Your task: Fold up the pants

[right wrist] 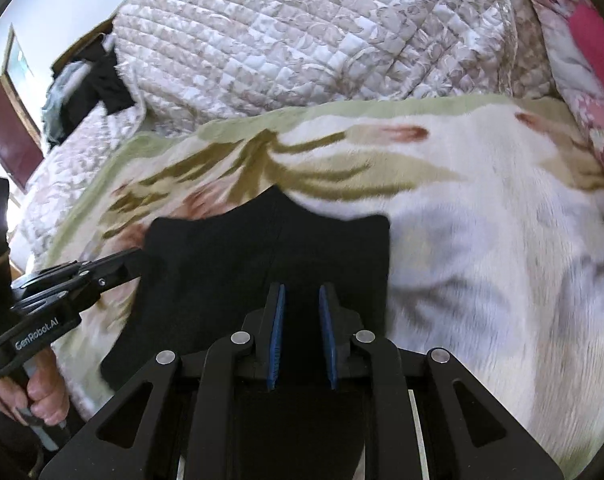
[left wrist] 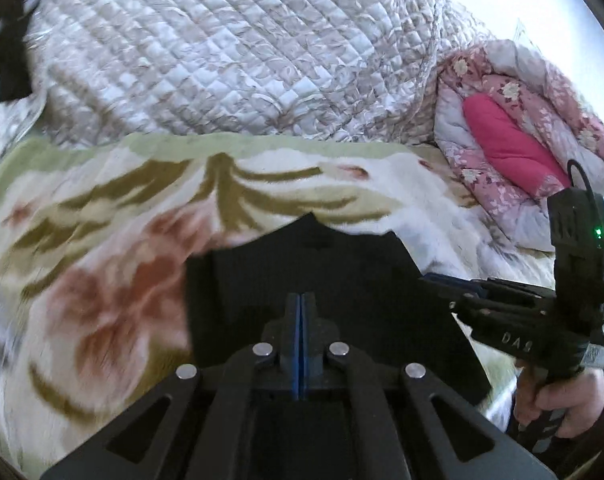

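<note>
Floral cream-and-green plush blanket [right wrist: 482, 208] covers the bed where black fabric pants [right wrist: 270, 256] lie flat, both grippers at the near edge. Left gripper [left wrist: 301, 300] is clenched, seemingly pinching cloth; right gripper [right wrist: 301, 294] stands partly apart, hold unclear. Both angle downward, side by side. Lifting evenly should keep the fold square.

Two close wrist views, angled down, sharing black pants [left wrist: 322, 272].
</note>
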Action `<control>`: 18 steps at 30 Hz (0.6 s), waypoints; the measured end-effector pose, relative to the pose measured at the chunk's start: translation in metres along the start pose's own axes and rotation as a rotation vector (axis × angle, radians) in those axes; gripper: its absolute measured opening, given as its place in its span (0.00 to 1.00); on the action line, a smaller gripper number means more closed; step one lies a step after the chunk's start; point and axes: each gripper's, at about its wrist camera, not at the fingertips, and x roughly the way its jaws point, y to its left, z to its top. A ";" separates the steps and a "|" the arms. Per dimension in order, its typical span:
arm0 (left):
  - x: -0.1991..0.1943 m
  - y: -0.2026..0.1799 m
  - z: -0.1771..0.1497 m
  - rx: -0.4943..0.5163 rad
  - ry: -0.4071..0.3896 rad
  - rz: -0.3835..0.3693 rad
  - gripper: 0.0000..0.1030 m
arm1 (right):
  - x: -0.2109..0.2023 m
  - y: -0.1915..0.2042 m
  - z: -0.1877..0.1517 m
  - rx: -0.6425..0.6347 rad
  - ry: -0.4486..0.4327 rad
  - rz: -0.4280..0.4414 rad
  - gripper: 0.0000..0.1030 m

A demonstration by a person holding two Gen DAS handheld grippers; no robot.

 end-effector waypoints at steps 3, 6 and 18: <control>0.028 0.004 0.007 -0.002 0.036 0.037 0.02 | 0.018 -0.004 0.012 -0.023 0.019 -0.012 0.17; 0.047 0.019 -0.001 -0.042 0.075 0.034 0.02 | 0.038 -0.012 0.014 -0.036 0.057 -0.053 0.19; 0.032 0.017 -0.005 -0.046 0.058 0.059 0.04 | 0.013 -0.014 0.002 0.025 0.037 -0.006 0.27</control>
